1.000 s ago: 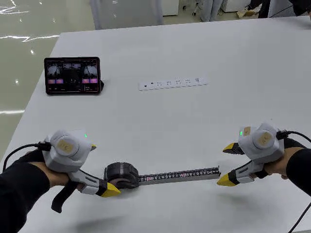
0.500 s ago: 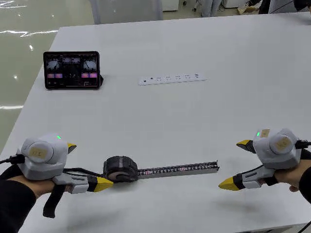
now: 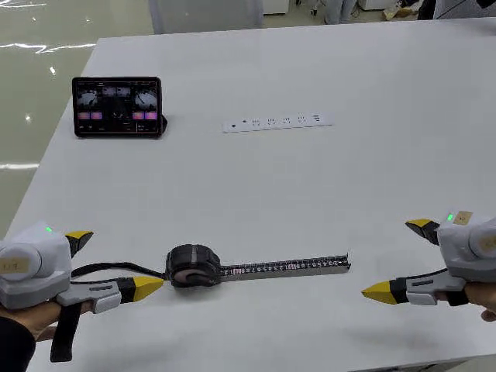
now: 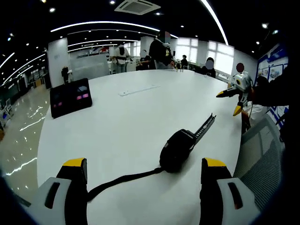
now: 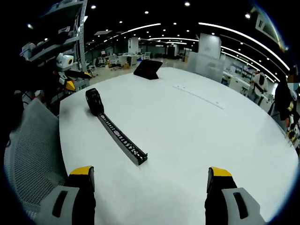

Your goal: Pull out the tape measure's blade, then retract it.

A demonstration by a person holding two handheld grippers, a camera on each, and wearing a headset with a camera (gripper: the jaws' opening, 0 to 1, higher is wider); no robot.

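Tape measure (image 3: pixel 194 266) lies on the white table (image 3: pixel 310 178), blade (image 3: pixel 287 267) drawn out and unattended, as we draw left gripper (image 3: pixel 116 260) and right gripper (image 3: pixel 397 258) apart, both jaws spread, empty; retraction awaits.

It looks like a big open-plan lab or office hall: long light strips (image 4: pixel 108 22) and a ceiling vent (image 4: pixel 137 6) overhead, glossy floor (image 3: pixel 31 70), equipment shelving (image 5: pixel 65 33), people (image 4: pixel 161 47) beyond a wide white table (image 3: pixel 325 201) bearing a tablet (image 3: pixel 117 106) and power strip (image 3: pixel 277 122).
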